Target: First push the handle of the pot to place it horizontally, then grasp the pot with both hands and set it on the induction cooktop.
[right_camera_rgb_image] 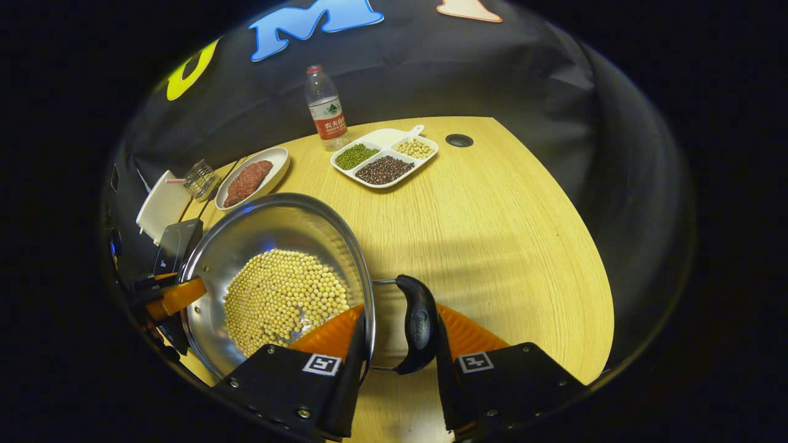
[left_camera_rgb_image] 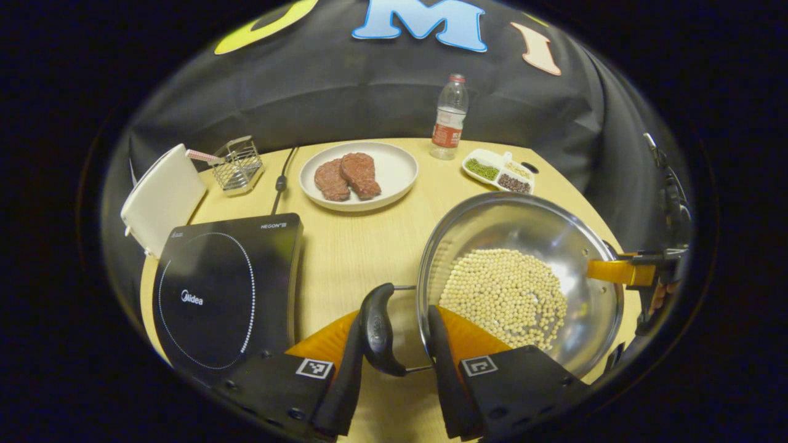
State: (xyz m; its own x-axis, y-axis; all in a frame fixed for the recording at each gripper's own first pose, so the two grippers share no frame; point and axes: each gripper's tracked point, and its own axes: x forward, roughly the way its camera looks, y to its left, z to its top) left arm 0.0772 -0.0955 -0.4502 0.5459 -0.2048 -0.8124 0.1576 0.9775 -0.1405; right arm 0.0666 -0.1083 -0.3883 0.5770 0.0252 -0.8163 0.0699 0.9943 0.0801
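A steel pot (left_camera_rgb_image: 523,227) holding soybeans (left_camera_rgb_image: 505,295) is over the wooden table, right of the black induction cooktop (left_camera_rgb_image: 215,295). My left gripper (left_camera_rgb_image: 397,317) straddles the pot's near black handle (left_camera_rgb_image: 377,329): one finger presses the handle's outside, the other sits against the rim from inside. In the right gripper view, my right gripper (right_camera_rgb_image: 400,314) clamps the opposite handle (right_camera_rgb_image: 418,326) and the rim of the pot (right_camera_rgb_image: 277,224) the same way. Each view shows the other gripper across the pot: the right gripper (left_camera_rgb_image: 625,271) and the left gripper (right_camera_rgb_image: 175,298). I cannot tell whether the pot rests on the table.
Behind the pot stand a white plate with two meat pieces (left_camera_rgb_image: 394,169), a water bottle (left_camera_rgb_image: 449,117) and a divided dish of beans (left_camera_rgb_image: 498,171). A wire basket (left_camera_rgb_image: 237,166), a white board (left_camera_rgb_image: 163,197) and the cooktop's cable (left_camera_rgb_image: 280,181) lie at the back left.
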